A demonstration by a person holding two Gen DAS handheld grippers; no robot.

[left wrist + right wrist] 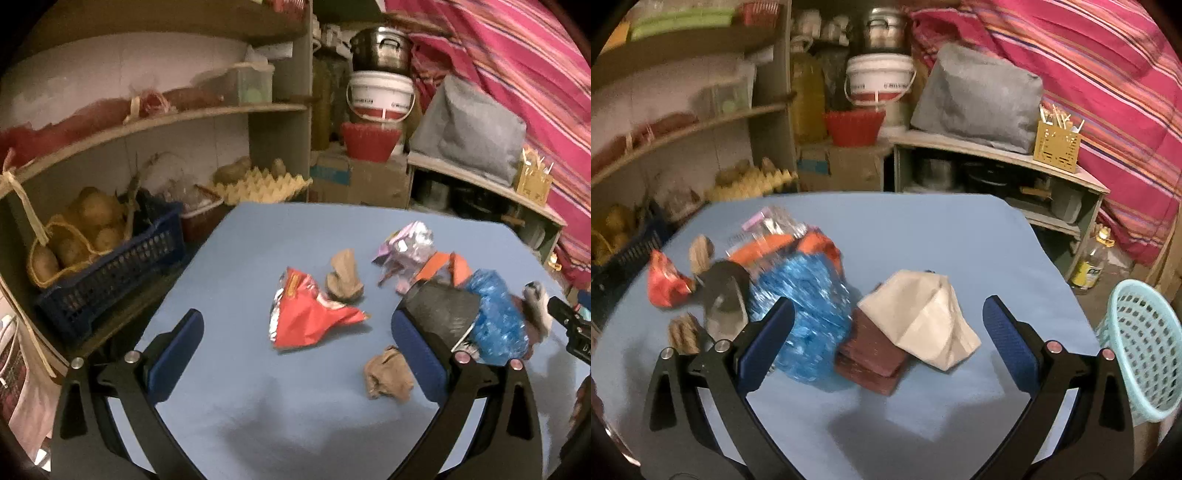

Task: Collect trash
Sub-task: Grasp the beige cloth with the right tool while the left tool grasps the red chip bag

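Observation:
Trash lies on the blue table (229,413). In the left wrist view a red snack bag (310,314) lies in the middle, with two brown paper wads (343,278) (388,376), a silver-pink wrapper (406,243), an orange wrapper (448,267), a black bag (439,310) and a crumpled blue plastic bag (498,317). My left gripper (297,350) is open above the table, the red bag between its fingers. My right gripper (888,343) is open over a dark red packet (871,358) and a beige paper bag (923,317), beside the blue bag (809,317).
A light blue mesh basket (1141,350) stands off the table's right edge, with a bottle (1093,264) on the floor behind it. Shelves with a dark blue crate (110,269) of potatoes and egg trays (258,184) line the left. A bucket (380,96) and pot are stacked behind.

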